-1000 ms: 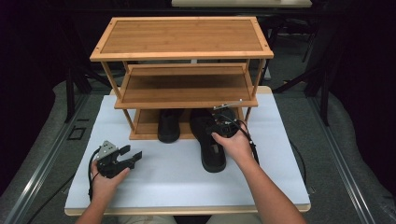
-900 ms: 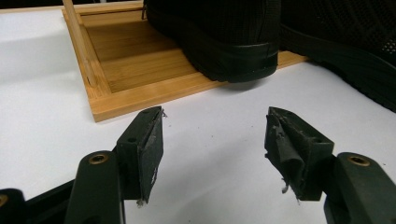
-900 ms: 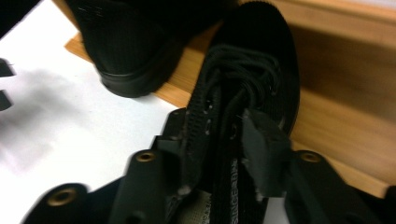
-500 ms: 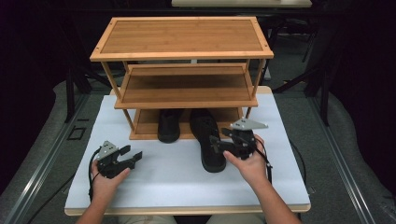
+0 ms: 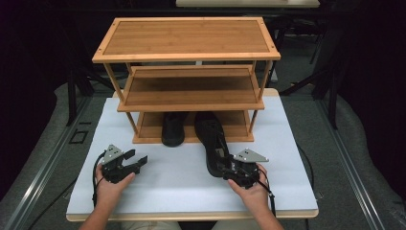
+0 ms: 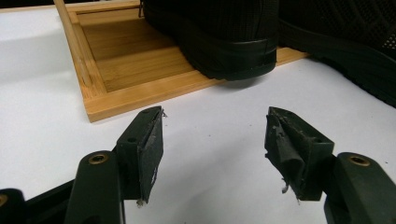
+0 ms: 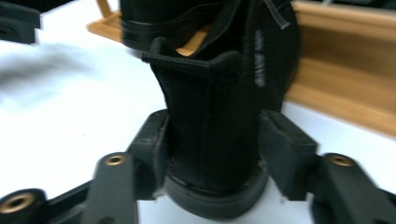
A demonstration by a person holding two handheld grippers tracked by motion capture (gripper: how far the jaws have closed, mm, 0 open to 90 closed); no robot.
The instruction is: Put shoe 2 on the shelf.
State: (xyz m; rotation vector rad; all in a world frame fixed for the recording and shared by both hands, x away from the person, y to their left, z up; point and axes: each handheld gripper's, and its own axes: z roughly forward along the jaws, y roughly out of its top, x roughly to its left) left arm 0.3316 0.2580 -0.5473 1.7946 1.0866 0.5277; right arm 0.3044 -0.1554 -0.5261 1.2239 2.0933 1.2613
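Note:
A three-tier bamboo shoe rack (image 5: 191, 91) stands at the back of the white table top (image 5: 172, 191). One black shoe (image 5: 173, 129) (image 6: 219, 42) sits on its bottom shelf with the heel over the front rail. A second black shoe (image 5: 209, 136) (image 7: 210, 112) lies half on the shelf, its heel out on the table. My right gripper (image 5: 222, 167) (image 7: 212, 140) has just been closing its jaws, and both pads now sit against the sides of that heel. My left gripper (image 5: 141, 162) (image 6: 215, 140) rests open on the table left of the shoes, with nothing between its jaws.
The rack's top and middle shelves (image 5: 189, 88) are bare. White table surface stretches between the two hands and along the front edge. Dark floor, metal rails and chair legs surround the table.
My right hand came back from the rack and down toward the front of the table. Its jaws went wide and then closed around the heel of the right shoe. The left hand stayed still.

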